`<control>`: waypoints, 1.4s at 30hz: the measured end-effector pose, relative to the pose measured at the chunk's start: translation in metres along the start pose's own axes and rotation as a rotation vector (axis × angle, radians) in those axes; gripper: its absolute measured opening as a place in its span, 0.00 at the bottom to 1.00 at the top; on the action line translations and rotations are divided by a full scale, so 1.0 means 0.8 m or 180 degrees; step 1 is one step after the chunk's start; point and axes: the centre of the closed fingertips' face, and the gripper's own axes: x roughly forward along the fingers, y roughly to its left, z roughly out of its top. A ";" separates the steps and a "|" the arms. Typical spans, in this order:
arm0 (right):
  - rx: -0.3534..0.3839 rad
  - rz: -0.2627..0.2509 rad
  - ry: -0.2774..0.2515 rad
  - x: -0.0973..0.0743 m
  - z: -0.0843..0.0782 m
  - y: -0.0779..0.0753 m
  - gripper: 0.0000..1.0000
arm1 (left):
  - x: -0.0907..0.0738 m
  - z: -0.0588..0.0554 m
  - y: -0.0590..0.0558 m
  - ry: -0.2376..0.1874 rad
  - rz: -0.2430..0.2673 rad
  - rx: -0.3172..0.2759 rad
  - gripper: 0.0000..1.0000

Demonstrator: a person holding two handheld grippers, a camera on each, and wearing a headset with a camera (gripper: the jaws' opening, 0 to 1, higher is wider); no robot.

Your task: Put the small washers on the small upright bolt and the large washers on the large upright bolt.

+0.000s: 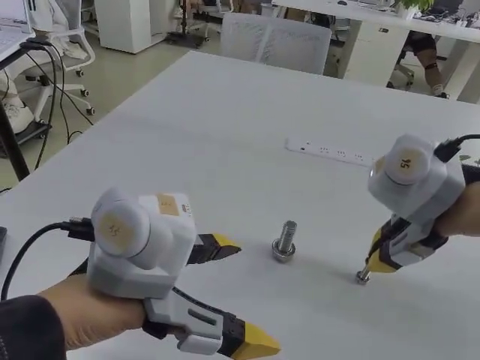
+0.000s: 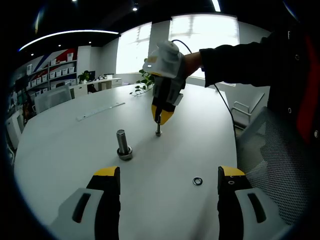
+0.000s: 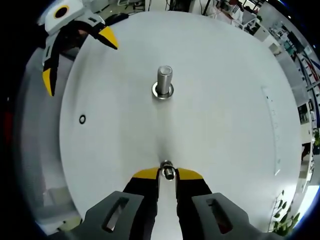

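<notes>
Light, thin and slick, the flat-lying small washer [image 2: 198, 181] probably wants an edge pinch from the left gripper [image 2: 168, 172], jaws wide apart; the right gripper [image 3: 168, 174] clamps the small bolt [image 2: 158, 131] at its top.

1. The left gripper [image 1: 241, 294] is low over the desk [image 1: 225, 135], lying roughly level with its jaws spread wide.
2. The left hand [image 1: 97, 313], in a dark sleeve [image 1: 22, 330], grips it from behind.
3. The right gripper [image 1: 375, 264] tips steeply downward, its jaws drawn nearly together at the desk.
4. The right hand [image 1: 461, 217] holds it from the side.
</notes>
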 end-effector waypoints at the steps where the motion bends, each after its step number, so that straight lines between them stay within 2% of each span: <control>1: 0.0007 0.0008 0.0004 0.002 0.000 0.000 0.13 | 0.000 0.000 0.000 0.0001 0.0000 -0.0006 0.80; 10: 0.0070 0.0096 0.0033 0.025 -0.006 0.004 0.13 | 0.000 -0.001 0.001 0.0011 0.0009 -0.0015 0.79; 17: 0.0050 0.0112 0.0043 0.035 -0.006 0.004 0.13 | 0.000 -0.001 0.002 0.0010 0.0012 -0.0021 0.79; 33: 0.0019 0.0120 0.0007 0.031 -0.006 0.008 0.16 | 0.000 -0.002 0.001 0.0009 0.0002 -0.0027 0.79; 42: 0.0117 0.0133 -0.0048 0.026 -0.011 0.009 0.27 | 0.001 -0.001 0.001 0.0009 0.0000 -0.0025 0.79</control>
